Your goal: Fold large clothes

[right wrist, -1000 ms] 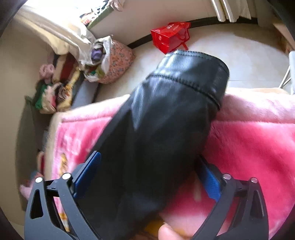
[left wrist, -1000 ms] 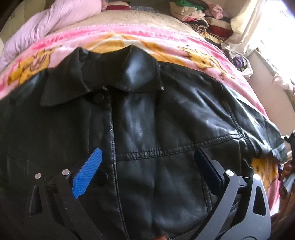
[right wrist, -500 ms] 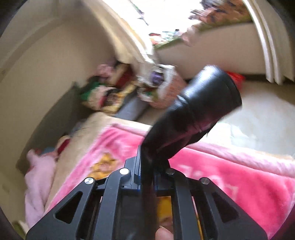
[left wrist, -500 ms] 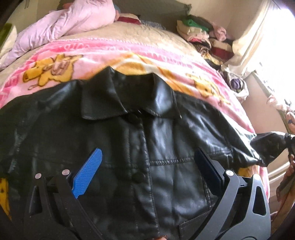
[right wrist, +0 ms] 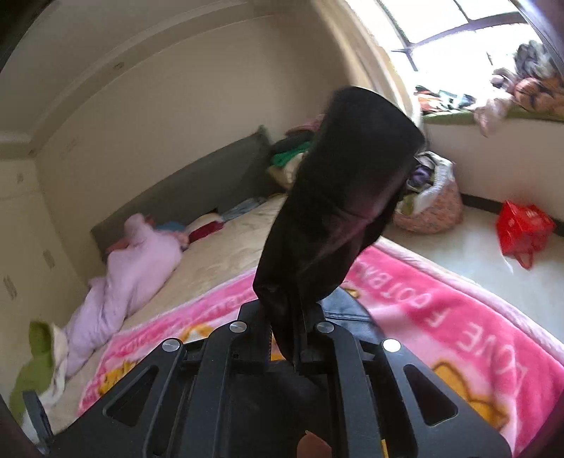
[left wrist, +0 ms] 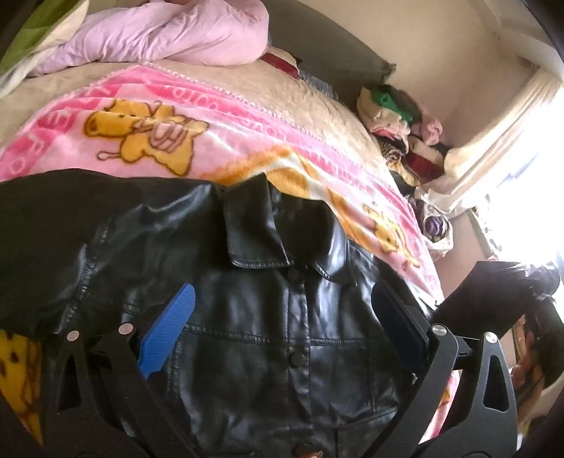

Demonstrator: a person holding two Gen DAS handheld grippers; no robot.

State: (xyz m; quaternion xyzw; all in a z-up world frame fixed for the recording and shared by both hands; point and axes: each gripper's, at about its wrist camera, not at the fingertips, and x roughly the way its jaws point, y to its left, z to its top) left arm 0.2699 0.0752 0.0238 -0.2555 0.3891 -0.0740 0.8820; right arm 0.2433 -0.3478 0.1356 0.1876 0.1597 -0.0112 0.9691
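Black leather jacket is what I am handling, and it lies front side up on a pink cartoon-print blanket spread over a bed. My right gripper is clamped tight on the jacket's sleeve, its jaws closed together with the dark leather pinched between them; the sleeve stands up out of the jaws, and its open cuff end rises toward the bright window. In the left wrist view that lifted sleeve shows as a dark shape at the right edge, off the bed. My left gripper hovers over the jacket's chest with its jaws spread wide; the blue pads are apart and press on nothing, and the buttoned front placket runs between them. Just beyond the fingertips the collar lies folded down, and the jacket's other shoulder spreads off to the left. Past the collar the pink blanket carries yellow cartoon figures, then gives way to a cream quilted bedspread. A lilac padded garment is heaped at the head of the bed against a grey headboard. Beside the bed, a pile of folded clothes sits near the wall, with a floral bag stuffed with fabric on the floor under the window. A red bag sits further along the pale floor.
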